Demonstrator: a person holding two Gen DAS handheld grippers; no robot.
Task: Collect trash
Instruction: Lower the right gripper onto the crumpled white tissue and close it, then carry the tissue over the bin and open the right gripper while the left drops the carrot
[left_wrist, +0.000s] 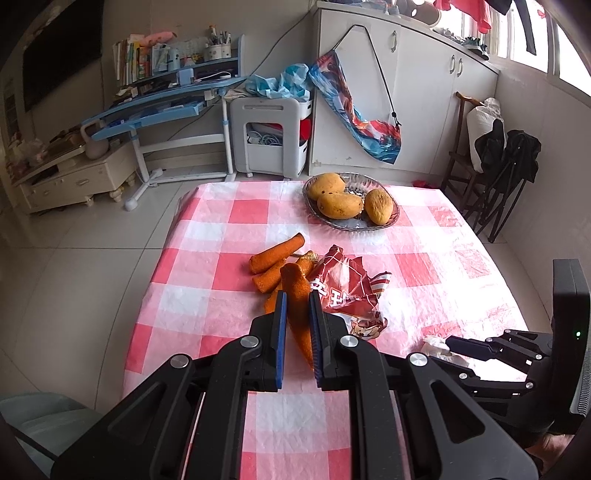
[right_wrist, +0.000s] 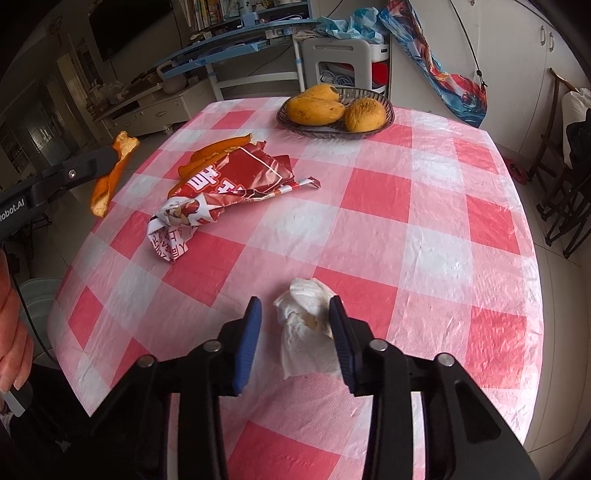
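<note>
My left gripper (left_wrist: 297, 295) is shut on a curled strip of orange peel (left_wrist: 295, 284) and holds it above the table's left side; the peel (right_wrist: 107, 184) hangs in the air in the right wrist view. More peel pieces (left_wrist: 275, 253) lie on the checked tablecloth (left_wrist: 207, 236) beside a crumpled red snack wrapper (left_wrist: 347, 291). A crumpled white tissue (right_wrist: 310, 325) lies between the fingers of my right gripper (right_wrist: 295, 308). Its right pad touches the tissue, and a gap shows at the left pad.
A glass bowl (left_wrist: 391, 221) with three mangoes stands at the table's far side. A person's hand (right_wrist: 11, 332) is at the left edge. A pale chair (left_wrist: 40, 421) stands at the near left, and dark folding chairs (left_wrist: 495, 184) stand at the right.
</note>
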